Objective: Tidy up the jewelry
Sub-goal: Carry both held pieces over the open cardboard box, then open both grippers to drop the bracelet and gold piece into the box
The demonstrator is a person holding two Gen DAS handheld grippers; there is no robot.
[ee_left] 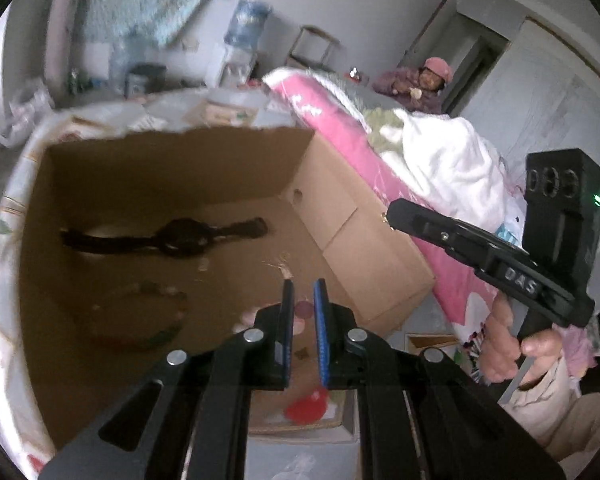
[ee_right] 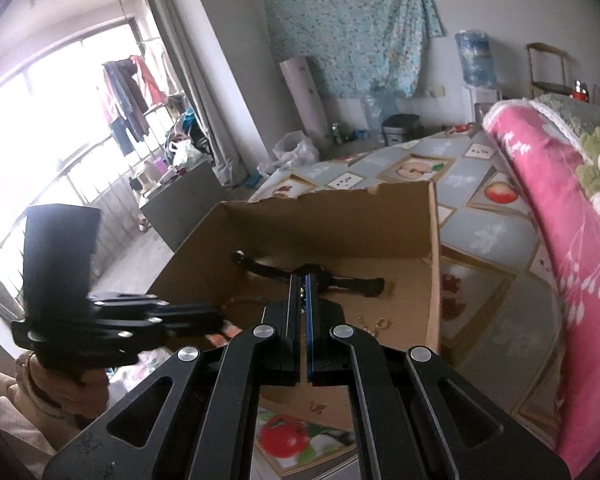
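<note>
An open cardboard box (ee_left: 340, 216) stands on a table with a fruit-print cloth (ee_right: 480, 236). Inside lie a black wristwatch (ee_left: 180, 234), a blurred beaded bracelet (ee_left: 140, 320) and a thin gold chain (ee_left: 280, 266). My left gripper (ee_left: 303, 285) hovers over the box floor, jaws a narrow gap apart, nothing between them. My right gripper (ee_right: 303, 280) is above the box, jaws nearly closed on a small gold piece of jewelry (ee_right: 302, 292). The watch (ee_right: 312, 276) and gold pieces (ee_right: 374, 325) show below it. The right gripper also shows in the left wrist view (ee_left: 394, 210).
A pink quilt (ee_right: 560, 220) and white bedding (ee_left: 440, 160) lie to the right of the box. A person in a pink hat (ee_left: 432, 80) sits at the back. A water dispenser (ee_right: 474, 60), a bin (ee_right: 404, 128) and a window (ee_right: 60, 120) lie beyond the table.
</note>
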